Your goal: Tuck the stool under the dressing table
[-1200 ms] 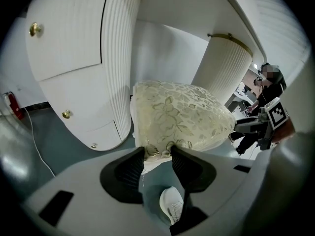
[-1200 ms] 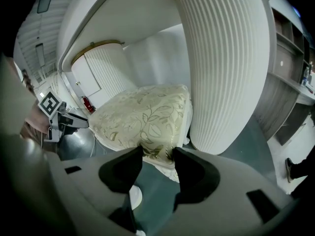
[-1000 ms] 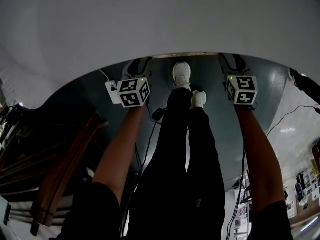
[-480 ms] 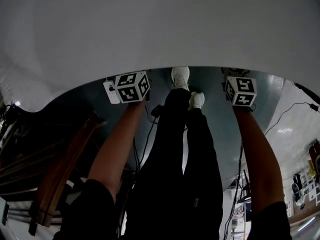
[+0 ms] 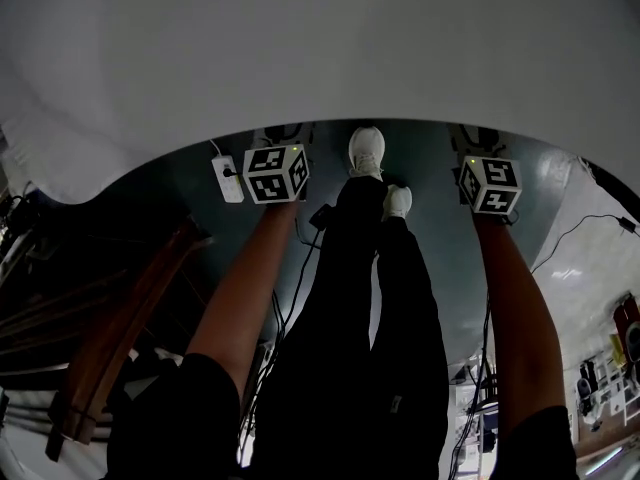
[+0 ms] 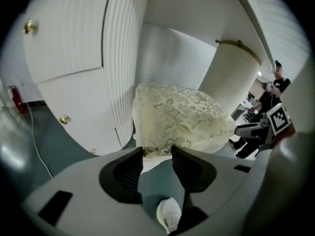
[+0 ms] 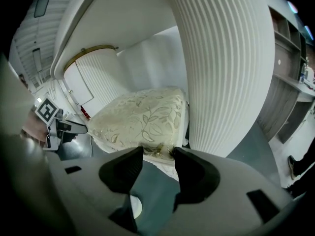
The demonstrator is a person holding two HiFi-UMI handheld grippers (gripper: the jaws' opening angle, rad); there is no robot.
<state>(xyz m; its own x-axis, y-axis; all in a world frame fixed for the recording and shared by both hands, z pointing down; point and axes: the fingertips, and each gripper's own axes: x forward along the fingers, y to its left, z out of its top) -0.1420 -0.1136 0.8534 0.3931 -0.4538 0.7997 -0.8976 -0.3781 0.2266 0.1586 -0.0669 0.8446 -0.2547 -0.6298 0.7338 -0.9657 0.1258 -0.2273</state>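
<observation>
The stool (image 6: 182, 117) has a cream cushion with a gold leaf pattern. It stands in the kneehole of the white dressing table (image 5: 320, 48), between its two fluted pedestals (image 6: 123, 58) (image 7: 221, 68). My left gripper (image 6: 156, 152) has its jaws close together on the stool's near lower edge. My right gripper (image 7: 158, 152) holds the stool (image 7: 142, 117) the same way, at its gold trim. In the head view only the marker cubes (image 5: 275, 173) (image 5: 489, 184) show; the tabletop hides the jaws and the stool.
The person's legs and white shoes (image 5: 365, 148) stand between the two arms on the grey floor. A white power strip (image 5: 226, 178) with a cable lies at the left. A brown wooden frame (image 5: 120, 338) leans at the near left. Cabinet doors carry brass knobs (image 6: 30, 26).
The left marker cube has shifted a little to the right and the right cube slightly right. The tabletop edge still covers both sets of jaws.
</observation>
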